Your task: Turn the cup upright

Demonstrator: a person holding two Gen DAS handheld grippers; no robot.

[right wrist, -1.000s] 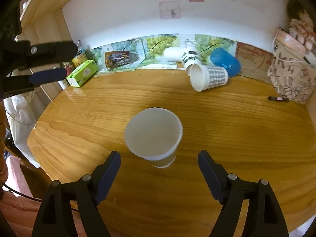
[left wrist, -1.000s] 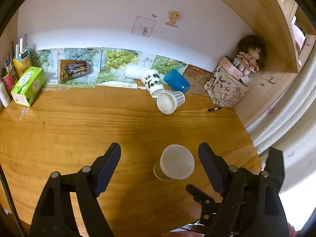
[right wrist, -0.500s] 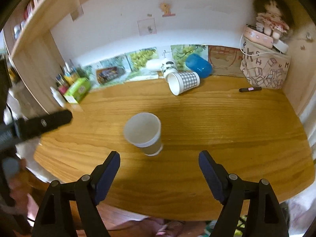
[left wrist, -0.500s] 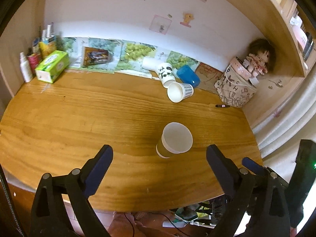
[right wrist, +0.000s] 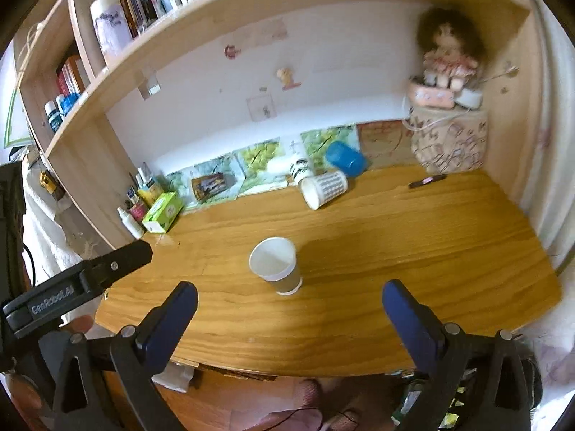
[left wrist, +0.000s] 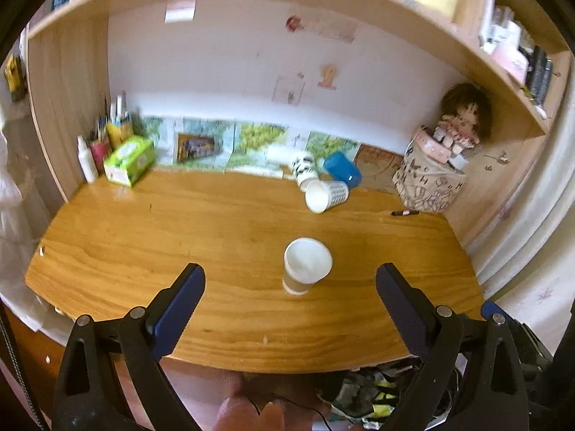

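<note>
A brown paper cup with a white inside (left wrist: 305, 265) stands upright, mouth up, near the front middle of the wooden desk (left wrist: 179, 222). It also shows in the right wrist view (right wrist: 277, 269). My left gripper (left wrist: 289, 283) is open and empty, held back above the desk's front edge, well short of the cup. My right gripper (right wrist: 289, 298) is open and empty, also back over the front edge. Part of the left gripper's body (right wrist: 79, 287) shows at the left of the right wrist view.
At the back lie a checked paper cup (left wrist: 327, 194) on its side, a panda cup (left wrist: 303, 168) and a blue cup (left wrist: 341, 172). A patterned bag with a doll (left wrist: 431, 179) stands back right, a pen (left wrist: 404, 212) beside it. A green box (left wrist: 129, 160) and bottles stand back left.
Both grippers have pulled back and up from the cup, which now looks smaller and farther. The cup stays upright in place. Both grippers stay open.
</note>
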